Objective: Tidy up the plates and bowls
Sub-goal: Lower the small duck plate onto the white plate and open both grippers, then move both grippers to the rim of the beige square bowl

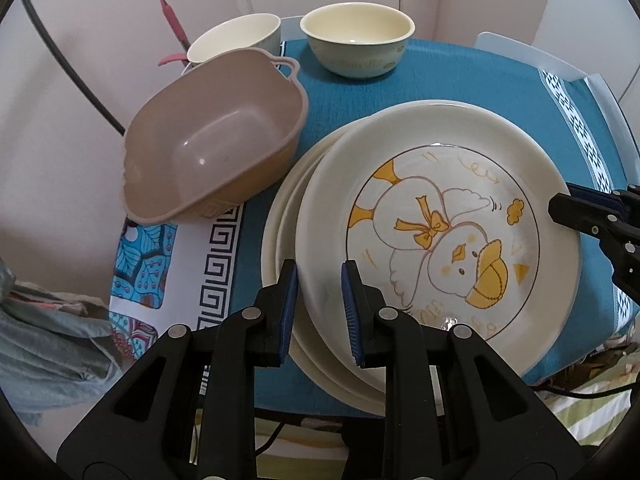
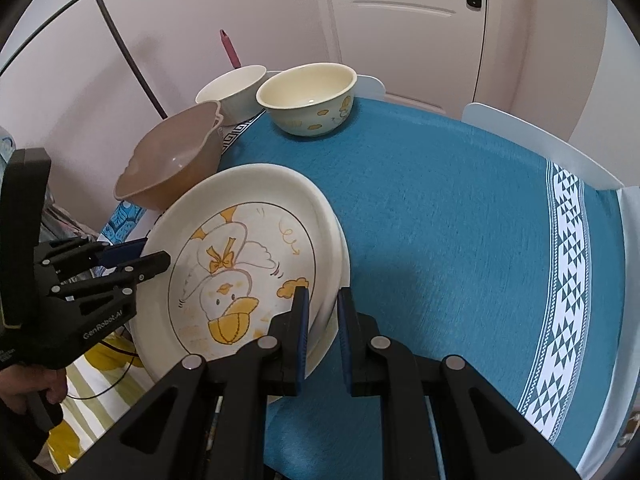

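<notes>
Plates sat stacked on the counter, the duck plate on top, and each narrow claw, left claw and right claw, straddled an opposite rim, likely to lift evenly; bowls waited beyond.

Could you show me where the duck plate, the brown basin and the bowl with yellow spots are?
White round duck-print plate (image 1: 440, 216), left wrist view: on its painted centre.
Brown plastic basin with handles (image 1: 224, 148), left wrist view: on its inside floor.
Cream bowl with yellow spots (image 2: 308, 92), right wrist view: on its inner wall.
</notes>
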Action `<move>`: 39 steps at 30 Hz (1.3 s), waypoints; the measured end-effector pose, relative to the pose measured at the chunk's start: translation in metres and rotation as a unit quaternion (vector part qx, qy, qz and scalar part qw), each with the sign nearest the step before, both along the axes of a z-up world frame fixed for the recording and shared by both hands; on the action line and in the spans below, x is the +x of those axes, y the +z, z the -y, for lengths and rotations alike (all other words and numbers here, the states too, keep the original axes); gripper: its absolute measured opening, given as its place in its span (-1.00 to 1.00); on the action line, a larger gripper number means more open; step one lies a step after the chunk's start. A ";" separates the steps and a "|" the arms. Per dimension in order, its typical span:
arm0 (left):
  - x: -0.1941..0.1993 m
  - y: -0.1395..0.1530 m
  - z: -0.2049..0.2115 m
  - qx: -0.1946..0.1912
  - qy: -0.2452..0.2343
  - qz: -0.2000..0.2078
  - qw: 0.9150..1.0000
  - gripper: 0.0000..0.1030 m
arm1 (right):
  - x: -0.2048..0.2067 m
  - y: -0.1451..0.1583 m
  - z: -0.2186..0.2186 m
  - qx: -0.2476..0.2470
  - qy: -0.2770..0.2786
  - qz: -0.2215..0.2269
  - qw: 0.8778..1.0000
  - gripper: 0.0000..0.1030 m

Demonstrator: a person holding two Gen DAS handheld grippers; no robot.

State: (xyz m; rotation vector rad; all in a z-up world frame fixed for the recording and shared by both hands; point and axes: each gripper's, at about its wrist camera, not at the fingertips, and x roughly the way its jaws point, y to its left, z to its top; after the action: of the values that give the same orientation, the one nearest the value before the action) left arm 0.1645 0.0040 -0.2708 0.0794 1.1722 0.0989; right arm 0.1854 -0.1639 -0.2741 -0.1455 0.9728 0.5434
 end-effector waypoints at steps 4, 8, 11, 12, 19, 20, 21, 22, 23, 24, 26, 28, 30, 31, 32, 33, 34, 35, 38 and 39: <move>-0.003 0.003 0.007 0.032 -0.006 0.006 0.999 -0.61 | 0.000 -0.002 -0.002 -0.002 0.001 -0.005 1.000 -0.75; -0.004 0.004 0.007 0.043 -0.013 0.009 0.999 -0.61 | -0.001 -0.003 -0.006 -0.007 0.005 -0.002 1.000 -0.75; -0.004 0.004 0.005 0.039 -0.014 0.009 0.999 -0.61 | -0.002 -0.004 -0.004 -0.004 0.003 -0.005 1.000 -0.75; -0.004 0.004 0.005 0.039 -0.013 0.009 0.999 -0.61 | -0.002 -0.004 -0.004 -0.004 0.003 -0.006 1.000 -0.75; -0.005 0.027 -0.005 -0.002 0.002 0.024 1.000 -0.61 | -0.002 0.013 -0.002 0.019 -0.002 0.004 1.000 -0.75; -0.006 0.038 -0.008 -0.007 0.009 0.038 0.999 -0.61 | -0.003 0.018 -0.002 0.024 -0.002 0.010 1.000 -0.75; -0.007 0.047 -0.011 -0.011 0.015 0.051 0.999 -0.61 | -0.003 0.026 0.000 0.035 0.002 0.014 0.999 -0.75; -0.009 0.063 -0.015 -0.022 0.021 0.071 0.997 -0.61 | -0.003 0.036 0.001 0.050 0.005 0.022 0.999 -0.75; -0.010 0.074 -0.019 -0.031 0.023 0.086 0.995 -0.61 | -0.004 0.043 0.002 0.057 0.005 0.027 0.998 -0.75; -0.012 0.087 -0.023 -0.041 0.027 0.105 0.993 -0.61 | -0.003 0.052 0.003 0.065 0.006 0.033 0.997 -0.75; -0.014 0.107 -0.028 -0.047 0.035 0.130 0.990 -0.60 | -0.003 0.067 0.004 0.079 0.010 0.045 0.996 -0.60; -0.017 0.122 -0.033 -0.048 0.045 0.151 0.986 -0.59 | -0.004 0.082 0.004 0.097 0.014 0.062 0.993 0.23; -0.019 0.133 -0.040 -0.046 0.058 0.166 0.983 -0.49 | -0.008 0.094 0.004 0.113 0.020 0.086 0.990 1.00; -0.021 0.136 -0.043 -0.044 0.068 0.171 0.982 -0.22 | -0.008 0.100 0.003 0.117 0.024 0.095 0.988 1.00; -0.023 0.139 -0.045 -0.047 0.075 0.177 0.980 0.30 | -0.008 0.105 -0.001 0.116 0.027 0.103 0.988 1.00; -0.027 0.143 -0.048 -0.049 0.083 0.187 0.978 0.59 | -0.009 0.110 -0.004 0.115 0.032 0.111 0.987 1.00; -0.034 0.148 -0.050 -0.044 0.094 0.205 0.973 0.90 | -0.008 0.114 -0.006 0.115 0.037 0.117 0.986 1.00; -0.041 0.153 -0.052 -0.037 0.102 0.225 0.968 0.99 | -0.009 0.117 -0.009 0.115 0.043 0.124 0.985 1.00; -0.049 0.161 -0.059 -0.010 0.111 0.236 0.965 0.99 | -0.007 0.123 -0.017 0.117 0.056 0.130 0.983 0.99; -0.051 0.163 -0.062 -0.003 0.115 0.236 0.965 0.99 | -0.005 0.124 -0.021 0.118 0.060 0.129 0.983 0.99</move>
State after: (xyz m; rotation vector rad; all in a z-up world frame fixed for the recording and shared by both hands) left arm 0.1140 0.0660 -0.1082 -0.0838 0.7011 0.3030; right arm 0.1805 -0.1427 -0.1503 -0.0597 0.6448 0.7266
